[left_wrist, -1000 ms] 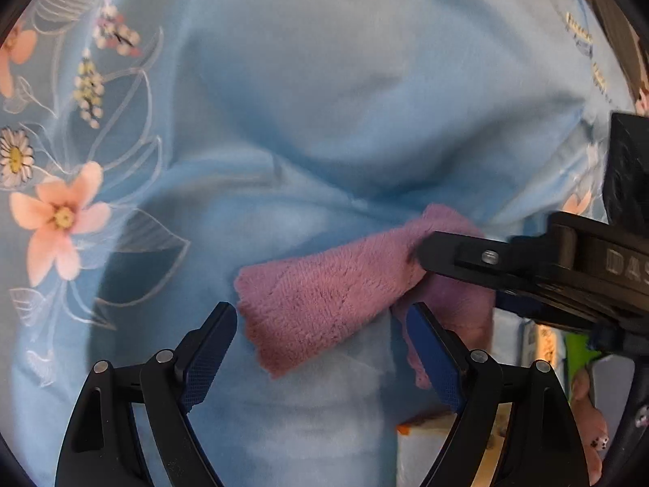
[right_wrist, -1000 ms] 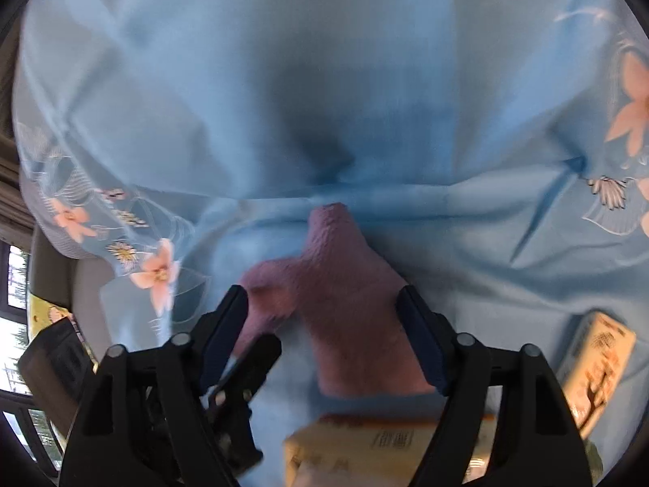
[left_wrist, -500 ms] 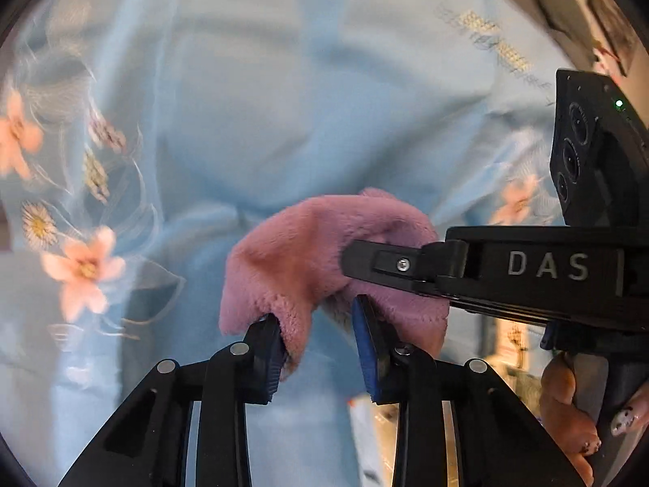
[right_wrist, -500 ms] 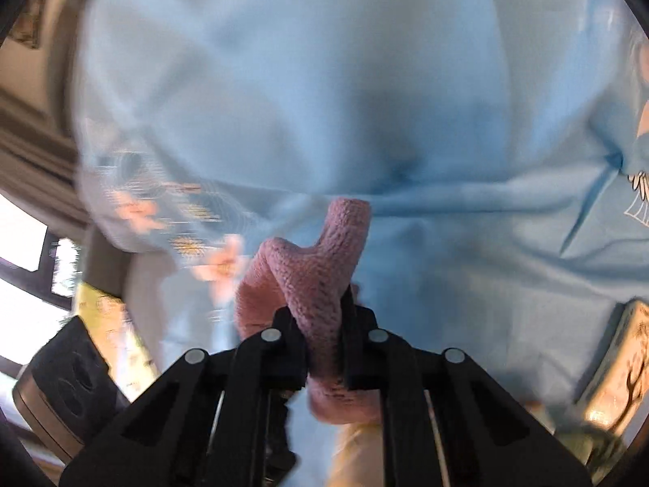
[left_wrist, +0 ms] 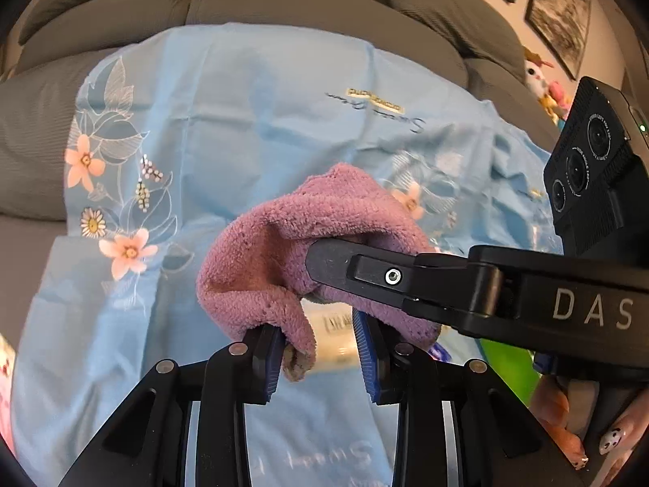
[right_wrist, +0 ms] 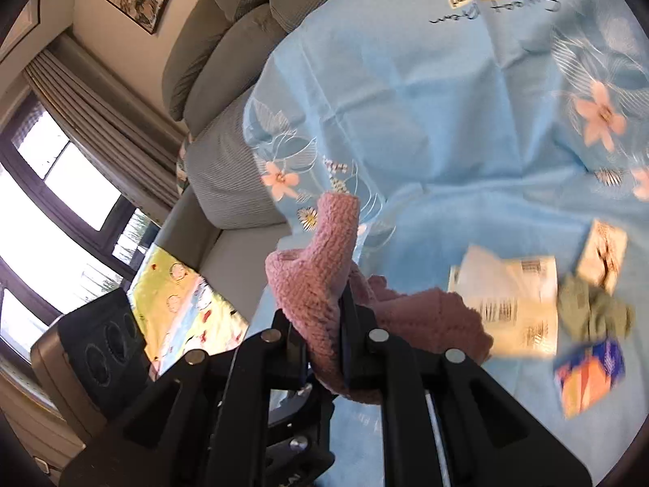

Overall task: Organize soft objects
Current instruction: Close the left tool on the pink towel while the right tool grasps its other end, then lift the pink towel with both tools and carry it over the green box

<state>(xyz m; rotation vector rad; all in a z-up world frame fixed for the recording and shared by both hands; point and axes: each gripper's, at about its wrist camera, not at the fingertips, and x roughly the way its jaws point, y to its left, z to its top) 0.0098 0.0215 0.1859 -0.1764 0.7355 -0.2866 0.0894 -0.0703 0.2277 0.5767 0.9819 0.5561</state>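
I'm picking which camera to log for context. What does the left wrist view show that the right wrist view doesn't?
Only the left wrist view: the right gripper crossing in from the side, painted fingernails, and plush toys on the sofa.
Only the right wrist view: a window, paper packets and an olive cloth.
Both: the pink towel pinched by both grippers, the blue floral sheet, the grey sofa.

Both tongs (left_wrist: 320, 355) grip a pink towel (left_wrist: 292, 243) above blue cloth (left_wrist: 251, 121).
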